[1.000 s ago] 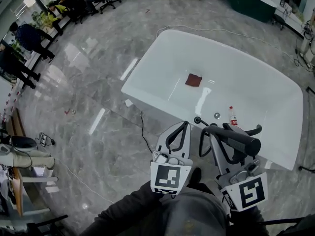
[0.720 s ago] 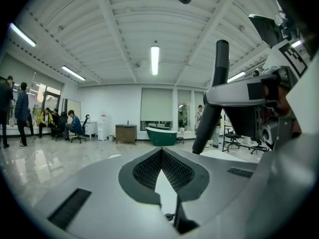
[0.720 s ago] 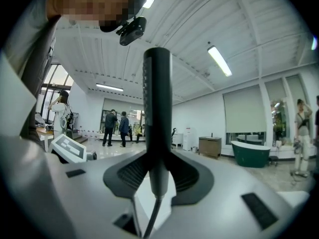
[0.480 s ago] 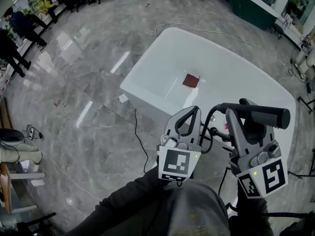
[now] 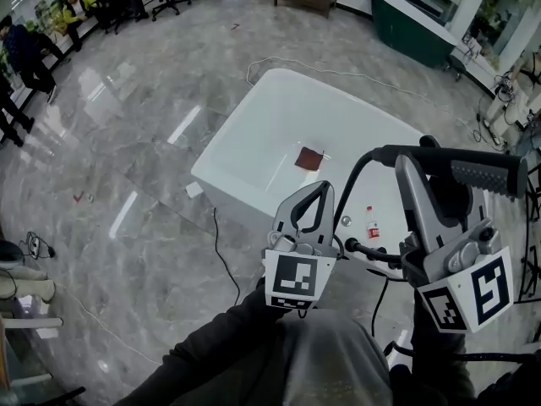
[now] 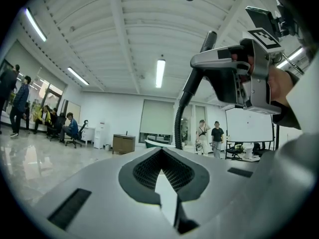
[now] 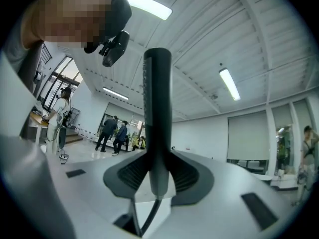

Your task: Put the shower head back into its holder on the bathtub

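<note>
In the head view a white bathtub [image 5: 254, 134] lies ahead on the grey floor. My right gripper [image 5: 416, 166] is shut on the black shower head [image 5: 473, 173], held level and high over the tub's near end. Its black hose [image 5: 359, 180] curves down toward a black fitting [image 5: 351, 245] at the near rim. In the right gripper view the shower head handle [image 7: 157, 108] stands upright between the jaws of the right gripper [image 7: 156, 171]. My left gripper [image 5: 319, 189] is shut and empty beside it. The left gripper [image 6: 161, 156] looks past the hose [image 6: 183, 108].
A red-brown cloth [image 5: 309, 158] lies in the tub, and a small bottle [image 5: 369, 222] and a chrome knob [image 5: 345, 221] sit at its near end. A black cable [image 5: 218, 252] trails on the floor. People [image 5: 21, 53] sit and stand at the far left.
My right gripper has lifted the shower head up and to the right, away from the tub rim. The left gripper stayed shut and rose slightly. The view shifted toward the tub.
</note>
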Demonstrator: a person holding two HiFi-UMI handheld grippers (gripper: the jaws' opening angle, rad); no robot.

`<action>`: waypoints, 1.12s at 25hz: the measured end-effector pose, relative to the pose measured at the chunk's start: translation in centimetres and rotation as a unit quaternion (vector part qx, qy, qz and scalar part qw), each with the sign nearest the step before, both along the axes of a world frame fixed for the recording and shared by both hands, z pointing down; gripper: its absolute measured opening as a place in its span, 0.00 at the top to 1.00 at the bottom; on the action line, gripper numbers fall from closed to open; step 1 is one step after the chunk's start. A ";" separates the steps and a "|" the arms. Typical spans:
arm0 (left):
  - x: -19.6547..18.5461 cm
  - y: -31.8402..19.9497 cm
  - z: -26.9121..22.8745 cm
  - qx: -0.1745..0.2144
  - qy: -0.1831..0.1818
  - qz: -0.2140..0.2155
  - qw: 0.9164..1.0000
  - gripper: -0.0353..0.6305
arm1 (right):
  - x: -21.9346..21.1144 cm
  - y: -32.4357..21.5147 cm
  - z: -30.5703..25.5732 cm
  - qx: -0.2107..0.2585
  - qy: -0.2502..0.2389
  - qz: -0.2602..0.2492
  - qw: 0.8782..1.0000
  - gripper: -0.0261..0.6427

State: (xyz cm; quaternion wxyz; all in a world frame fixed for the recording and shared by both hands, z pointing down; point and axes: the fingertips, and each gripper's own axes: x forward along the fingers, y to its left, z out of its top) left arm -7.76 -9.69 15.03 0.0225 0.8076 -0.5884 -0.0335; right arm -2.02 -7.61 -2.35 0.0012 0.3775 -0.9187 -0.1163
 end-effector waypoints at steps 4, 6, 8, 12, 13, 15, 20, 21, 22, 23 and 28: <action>-0.2 -0.6 0.2 0.001 0.005 0.004 1.000 0.94 | -0.1 -0.4 -1.6 0.017 -0.001 0.003 1.000 0.75; 0.0 -1.0 0.2 0.003 0.007 0.008 1.000 0.94 | 0.1 -0.7 -1.6 0.020 0.003 0.007 1.000 0.75; 0.1 -1.3 0.3 0.002 0.007 0.011 1.000 0.94 | 0.4 -1.1 -0.9 0.013 0.006 0.012 1.000 0.75; 0.1 -1.7 0.8 -0.006 0.006 0.017 1.000 0.94 | 0.9 -1.8 2.2 -0.023 0.010 0.024 0.999 0.75; 0.1 -1.7 1.0 -0.009 0.005 0.019 1.000 0.94 | 0.9 -1.8 3.3 -0.035 0.012 0.028 0.999 0.75; -0.2 -1.3 1.9 -0.014 0.001 0.024 1.000 0.94 | 1.0 -1.6 6.1 -0.057 0.017 0.036 0.998 0.75; -0.8 -0.8 4.0 -0.026 -0.007 0.037 0.999 0.94 | 0.9 -0.9 11.4 -0.098 0.026 0.050 0.994 0.75; -0.7 -0.9 3.8 -0.029 -0.008 0.040 0.999 0.94 | 1.0 -1.0 11.6 -0.104 0.025 0.051 0.993 0.75; -0.5 -1.1 3.6 -0.032 -0.009 0.043 0.999 0.94 | 1.2 -1.1 11.7 -0.109 0.025 0.054 0.992 0.75; -0.4 -1.3 3.5 -0.034 -0.010 0.047 0.998 0.94 | 1.3 -1.3 11.8 -0.113 0.024 0.056 0.992 0.75; -0.2 -1.8 3.4 -0.042 -0.012 0.063 0.997 0.94 | 1.8 -1.5 12.7 -0.130 0.022 0.073 0.989 0.75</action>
